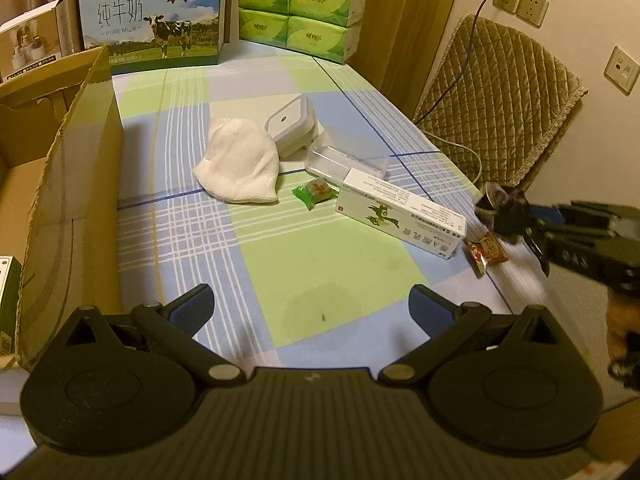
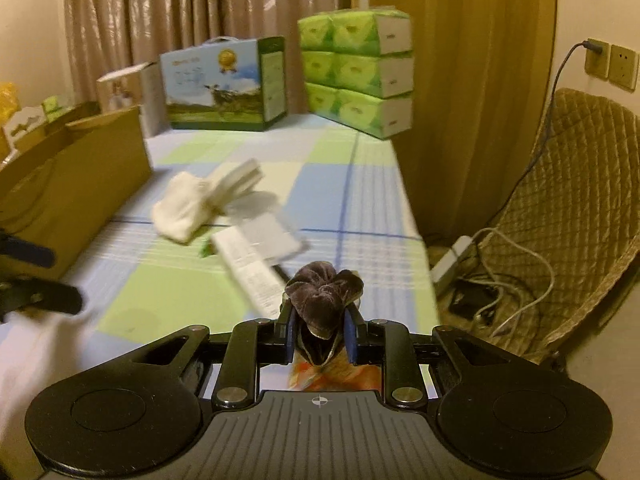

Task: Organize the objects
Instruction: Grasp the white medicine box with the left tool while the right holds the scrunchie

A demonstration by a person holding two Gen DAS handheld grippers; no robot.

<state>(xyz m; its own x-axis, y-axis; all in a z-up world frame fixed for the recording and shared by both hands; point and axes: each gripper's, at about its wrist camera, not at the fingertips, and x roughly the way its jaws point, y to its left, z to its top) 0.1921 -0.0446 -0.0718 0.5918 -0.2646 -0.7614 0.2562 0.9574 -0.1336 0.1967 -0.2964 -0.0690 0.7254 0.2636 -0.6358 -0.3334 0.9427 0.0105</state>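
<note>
**Scrunchie clamped in the right gripper over the table's edge**

The right gripper (image 2: 320, 340) was closed on a dark velvet scrunchie (image 2: 325, 292), its blue pads pressing both sides of the bunched fabric. In the left wrist view it reached in from the right, the scrunchie (image 1: 505, 208) lifted above the table's near right edge. Just below it lay a red-wrapped snack (image 1: 487, 253) on the checked tablecloth (image 1: 320, 264).

The left gripper (image 1: 312, 308) was spread wide and held nothing, hovering above a bare green patch of the cloth.

Beside the red snack lay a long white medicine box (image 1: 400, 213), and a green-wrapped sweet (image 1: 314, 193) sat close by its far end. Behind these were a clear plastic box (image 1: 346, 160), a white cloth (image 1: 240, 166) and a small grey-lidded container (image 1: 290, 125) leaning against the cloth.

An open cardboard box (image 1: 68, 184) stood along the left side of the table. At the far end stood a milk carton case (image 1: 154, 16) and stacked green tissue packs (image 1: 296, 4). A padded chair (image 1: 500, 108) stood to the right of the table.
</note>
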